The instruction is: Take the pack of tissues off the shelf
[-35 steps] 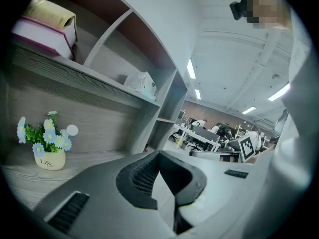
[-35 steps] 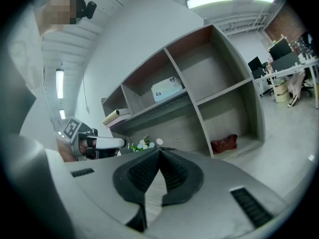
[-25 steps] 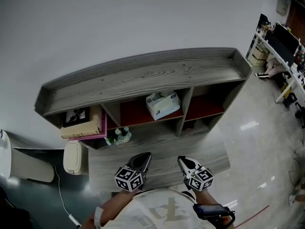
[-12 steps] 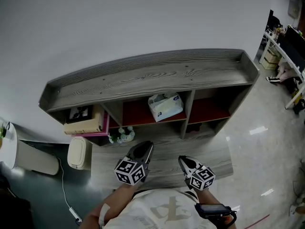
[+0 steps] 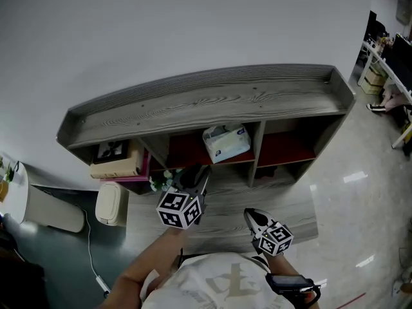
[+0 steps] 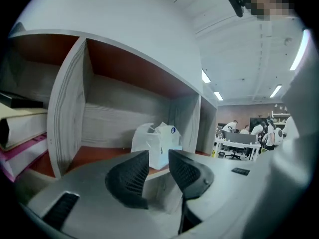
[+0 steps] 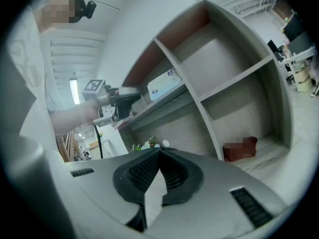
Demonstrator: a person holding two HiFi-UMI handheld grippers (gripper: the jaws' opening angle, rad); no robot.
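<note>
The pack of tissues point(image 5: 226, 141), white with blue print, lies in the middle upper compartment of the grey wooden shelf point(image 5: 212, 102). In the left gripper view the pack point(image 6: 157, 144) sits on the red-brown board straight ahead, some way beyond the jaws. My left gripper point(image 5: 193, 177) is held out in front of the shelf's lower left part. Its jaws are opening point(image 6: 158, 157), and nothing is between them. My right gripper point(image 5: 253, 215) hangs back near my body, shut and empty point(image 7: 159, 151). From there the pack point(image 7: 164, 85) appears up on the shelf.
Stacked books point(image 5: 116, 169) and a framed picture point(image 5: 109, 151) fill the left compartment. Small flowers point(image 5: 164, 180) stand below them, a white bin point(image 5: 111, 203) beside the shelf. A brown object point(image 7: 239, 148) lies in the bottom right compartment. Desks point(image 5: 393, 63) stand far right.
My left gripper has moved forward toward the shelf and its jaws have parted. The right gripper has hardly moved.
</note>
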